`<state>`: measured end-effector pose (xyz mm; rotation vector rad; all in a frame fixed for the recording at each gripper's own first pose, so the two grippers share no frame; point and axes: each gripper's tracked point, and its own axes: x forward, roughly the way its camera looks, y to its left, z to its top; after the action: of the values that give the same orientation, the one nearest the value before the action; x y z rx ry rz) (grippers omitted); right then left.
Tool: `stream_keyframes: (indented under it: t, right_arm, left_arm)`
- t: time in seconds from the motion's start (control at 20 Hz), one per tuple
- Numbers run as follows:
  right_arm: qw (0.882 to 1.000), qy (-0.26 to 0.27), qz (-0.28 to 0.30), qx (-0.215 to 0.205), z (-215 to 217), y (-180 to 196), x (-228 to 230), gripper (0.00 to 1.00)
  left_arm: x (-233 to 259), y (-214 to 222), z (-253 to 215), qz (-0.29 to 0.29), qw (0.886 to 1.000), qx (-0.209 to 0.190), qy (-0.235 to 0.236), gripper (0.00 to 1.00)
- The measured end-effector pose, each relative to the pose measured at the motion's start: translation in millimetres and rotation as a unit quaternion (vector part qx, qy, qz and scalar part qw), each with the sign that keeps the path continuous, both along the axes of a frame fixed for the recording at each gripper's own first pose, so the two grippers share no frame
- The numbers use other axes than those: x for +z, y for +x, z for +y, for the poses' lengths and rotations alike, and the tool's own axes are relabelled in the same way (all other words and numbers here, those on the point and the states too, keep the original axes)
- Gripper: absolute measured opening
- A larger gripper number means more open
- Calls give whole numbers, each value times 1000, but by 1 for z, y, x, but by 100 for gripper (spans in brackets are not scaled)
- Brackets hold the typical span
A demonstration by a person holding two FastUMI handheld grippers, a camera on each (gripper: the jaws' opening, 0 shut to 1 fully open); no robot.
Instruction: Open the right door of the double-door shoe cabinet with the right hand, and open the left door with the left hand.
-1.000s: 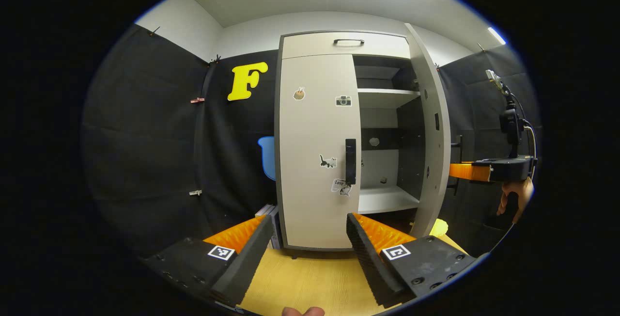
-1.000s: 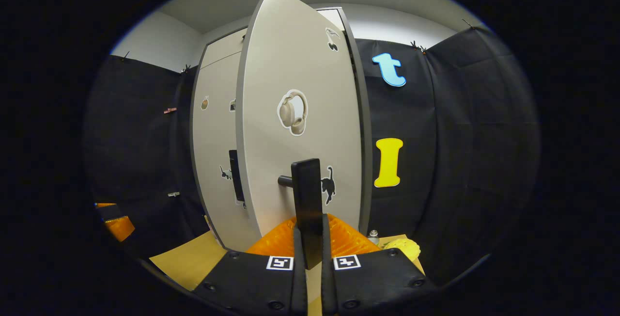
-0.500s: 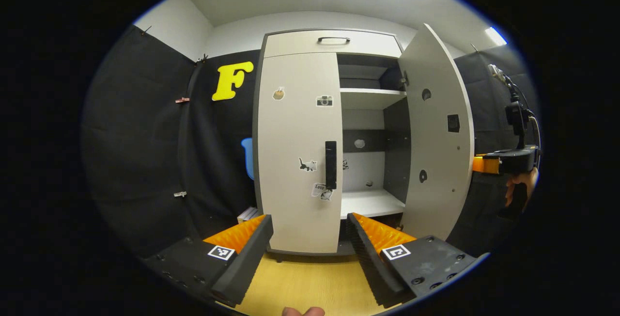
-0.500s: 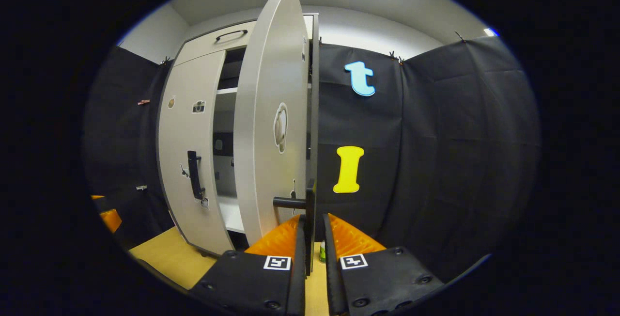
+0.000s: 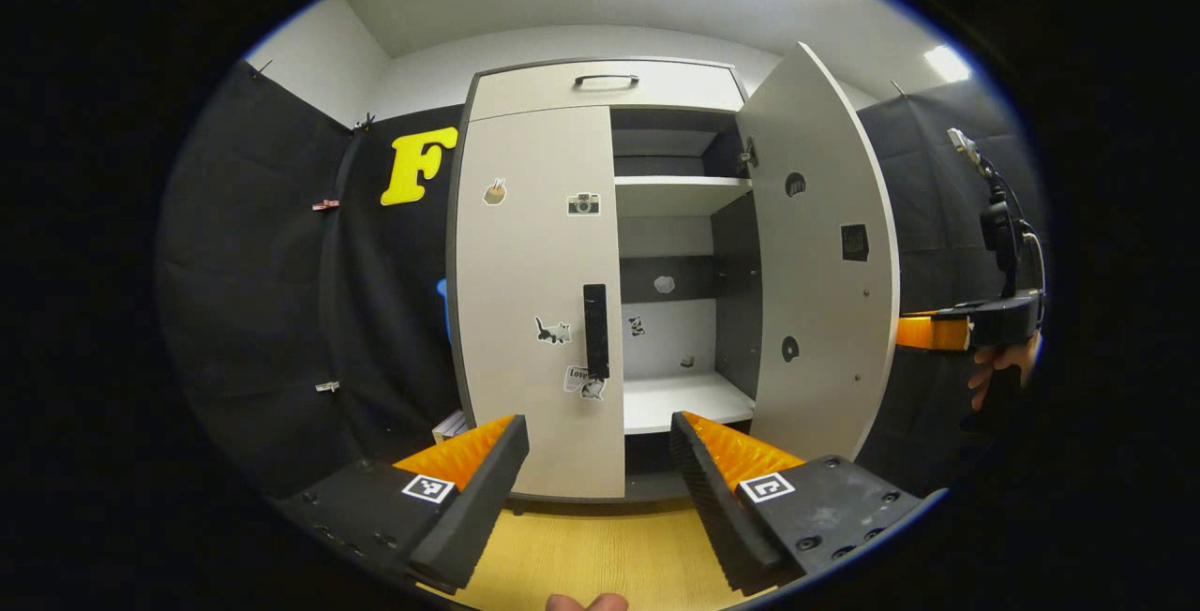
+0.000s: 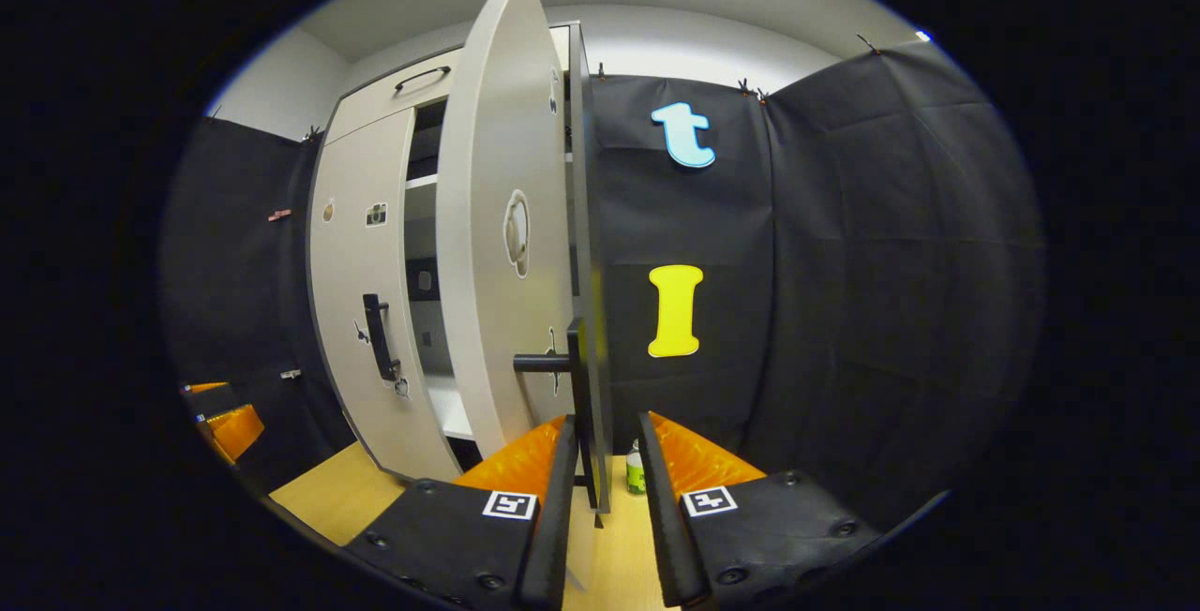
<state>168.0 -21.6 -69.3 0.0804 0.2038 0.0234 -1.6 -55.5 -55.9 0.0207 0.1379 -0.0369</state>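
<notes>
At the centre of the left gripper view stands the shoe cabinet on the wooden desk. Its left door is shut flat, with a dark vertical handle near its inner edge. The right door stands swung open, showing the shelves inside. At the bottom of that view the left gripper has its fingers spread wide, holding nothing, short of the left door.

In the right gripper view the right door runs edge-on up the middle, and its dark handle sits between the fingers of the right gripper at the bottom centre. The fingers stand narrow around the handle with a small gap showing on each side. A small green-labelled bottle stands on the desk just beyond.
</notes>
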Motion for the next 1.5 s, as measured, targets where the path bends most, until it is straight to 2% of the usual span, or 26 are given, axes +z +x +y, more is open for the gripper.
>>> stream_keyframes:
  t: [0.1,0.2,0.25,0.3,0.35,0.4,0.45,0.6,0.65,0.75,0.95,1.0,1.05,1.15,1.2,1.3,1.5]
  right_arm:
    - [1000,-17,-5,-1,-4,0,2,44]
    - [999,-32,-8,-8,-10,-2,5,46]
    - [999,-31,-11,-6,-10,-3,7,56]
    - [1000,-24,-14,-5,-9,-4,9,53]
    - [1000,-18,-17,-6,-9,-5,11,58]
    - [1000,-14,-19,-12,-11,-7,13,58]
    - [1000,-12,-23,-16,-14,-9,15,67]
    - [999,-7,-38,-27,-22,-12,23,80]
    - [998,-6,-45,-32,-24,-15,26,89]
    - [997,-8,-56,-44,-33,-22,33,100]
    - [996,-18,-78,-49,-42,-32,37,99]
    - [996,-19,-77,-48,-44,-34,34,95]
    - [996,-18,-75,-49,-46,-38,31,99]
    - [996,-7,-78,-47,-48,-39,28,99]
    - [995,-6,-82,-48,-51,-40,27,99]
    - [995,-9,-82,-54,-60,-39,23,99]
    - [995,-9,-75,-59,-75,-39,17,99]
  left_arm:
    - [-1,1,-3,1,1000,0,1,92]
    - [-1,5,-6,-1,1000,-1,2,95]
    - [1,9,-7,-5,1000,-3,1,95]
    - [3,13,-9,-9,1000,-4,-1,95]
    - [5,18,-10,-12,1000,-6,-3,94]
    - [6,24,-9,-15,1000,-5,-6,94]
    - [8,30,-11,-16,1000,-7,-10,94]
    - [13,53,-14,-26,999,-16,-12,95]
    - [14,62,-14,-29,999,-16,-9,95]
    - [14,81,-15,-31,999,-19,-6,92]
    - [14,123,-17,-28,999,-24,-6,95]
    - [12,134,-17,-24,999,-24,-7,95]
    - [13,145,-15,-22,1000,-20,-7,95]
    - [14,167,-7,-25,1000,-6,-3,95]
    - [13,179,-3,-26,1000,0,1,92]
    - [4,203,2,-15,1000,8,15,95]
    - [-16,238,12,3,999,24,25,95]
